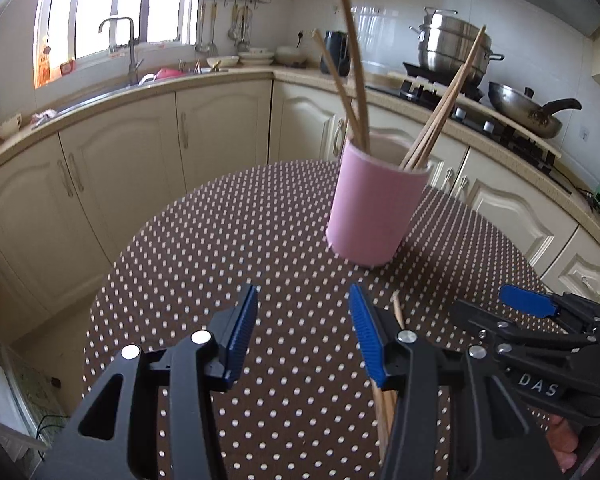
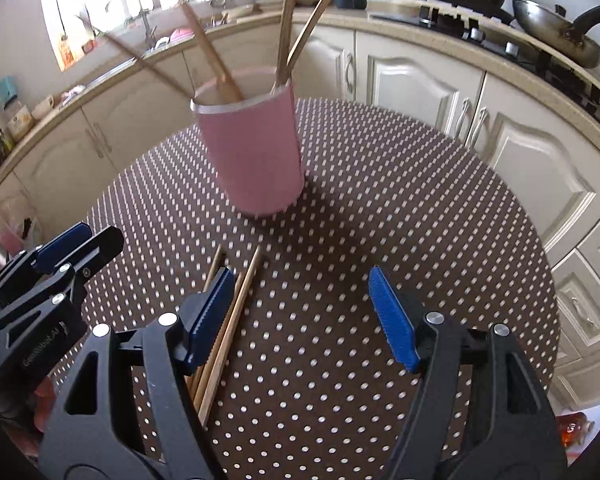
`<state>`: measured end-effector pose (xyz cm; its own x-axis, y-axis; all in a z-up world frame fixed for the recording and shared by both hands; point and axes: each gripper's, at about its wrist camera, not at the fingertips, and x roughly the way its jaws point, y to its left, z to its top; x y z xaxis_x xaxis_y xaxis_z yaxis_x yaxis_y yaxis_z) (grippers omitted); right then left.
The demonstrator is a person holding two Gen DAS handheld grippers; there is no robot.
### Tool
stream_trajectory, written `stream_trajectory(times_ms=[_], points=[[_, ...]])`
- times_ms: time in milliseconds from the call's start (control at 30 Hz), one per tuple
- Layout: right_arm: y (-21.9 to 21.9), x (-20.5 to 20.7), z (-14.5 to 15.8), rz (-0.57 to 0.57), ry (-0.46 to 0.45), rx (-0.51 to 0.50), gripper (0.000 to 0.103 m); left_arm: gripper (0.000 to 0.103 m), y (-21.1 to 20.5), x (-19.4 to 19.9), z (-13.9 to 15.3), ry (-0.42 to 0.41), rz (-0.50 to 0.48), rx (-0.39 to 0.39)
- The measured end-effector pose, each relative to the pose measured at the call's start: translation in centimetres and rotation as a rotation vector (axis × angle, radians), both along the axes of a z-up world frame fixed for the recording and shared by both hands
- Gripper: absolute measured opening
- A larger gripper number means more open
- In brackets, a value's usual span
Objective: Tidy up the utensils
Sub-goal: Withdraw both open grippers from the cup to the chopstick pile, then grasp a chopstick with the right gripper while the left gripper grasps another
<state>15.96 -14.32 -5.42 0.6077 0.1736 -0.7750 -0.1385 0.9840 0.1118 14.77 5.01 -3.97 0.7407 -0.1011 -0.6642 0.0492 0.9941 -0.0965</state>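
On the dotted counter (image 2: 380,200) the pink cup (image 2: 256,152) already holds several chopsticks, a few loose chopsticks (image 2: 228,328) remain, and the left tool (image 1: 304,332) and right tool (image 2: 300,312) are both spread, pinching nothing.

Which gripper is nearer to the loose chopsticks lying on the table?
Hard to separate; the right looks marginally nearer. The loose chopsticks lie between both grippers: just outside the right gripper's left finger, and just outside the left gripper's right finger. Neither holds them.

Steel steamer pot (image 1: 452,46) and wok (image 1: 526,110) on stove (cream cabinets (image 1: 220,128) below)
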Motion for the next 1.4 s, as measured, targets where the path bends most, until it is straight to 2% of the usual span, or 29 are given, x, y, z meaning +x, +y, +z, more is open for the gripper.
stream_trajectory(times_ms=[400, 667, 767, 833, 867, 900, 933, 1000, 1067, 1200, 1400], points=[[2.7, -0.1, -3.6, 0.042, 0.081, -0.071, 0.069, 0.053, 1.1, -0.6, -2.6, 0.074, 0.002, -0.025], [3.4, -0.1, -4.0, 0.030, 0.070, -0.102, 0.069, 0.054, 1.4, -1.4, -4.0, 0.111, 0.001, -0.054], [4.1, 0.1, -4.2, 0.034, 0.076, -0.142, 0.069, 0.054, 1.6, -1.2, -4.0, 0.117, 0.001, -0.065], [4.4, -0.1, -4.1, 0.046, 0.069, -0.130, 0.059, 0.054, 1.5, -1.2, -4.0, 0.117, -0.003, -0.067], [4.5, -0.2, -3.9, 0.065, 0.071, -0.114, 0.044, 0.054, 1.4, -1.2, -4.0, 0.118, -0.005, -0.066], [4.8, -0.4, -3.8, 0.082, 0.061, -0.122, 0.021, 0.054, 1.4, -1.2, -4.0, 0.119, -0.007, -0.066], [5.1, -0.5, -3.8, 0.098, 0.054, -0.130, 0.013, 0.054, 1.3, -1.1, -4.0, 0.121, -0.007, -0.065], [5.2, -0.8, -3.8, 0.110, 0.044, -0.126, 0.009, 0.054, 1.3, -1.1, -4.0, 0.121, -0.008, -0.063], [4.7, -1.0, -3.8, 0.123, 0.054, -0.072, 0.006, 0.054, 1.1, -1.1, -4.0, 0.120, -0.012, -0.062], [3.5, -1.2, -3.6, 0.123, 0.071, 0.007, 0.006, 0.055, 0.3, -1.0, -3.9, 0.127, -0.033, -0.059], [1.4, -0.9, -3.5, 0.078, 0.079, 0.056, 0.006, 0.056, -2.0, -0.6, -4.2, 0.154, -0.081, -0.030]])
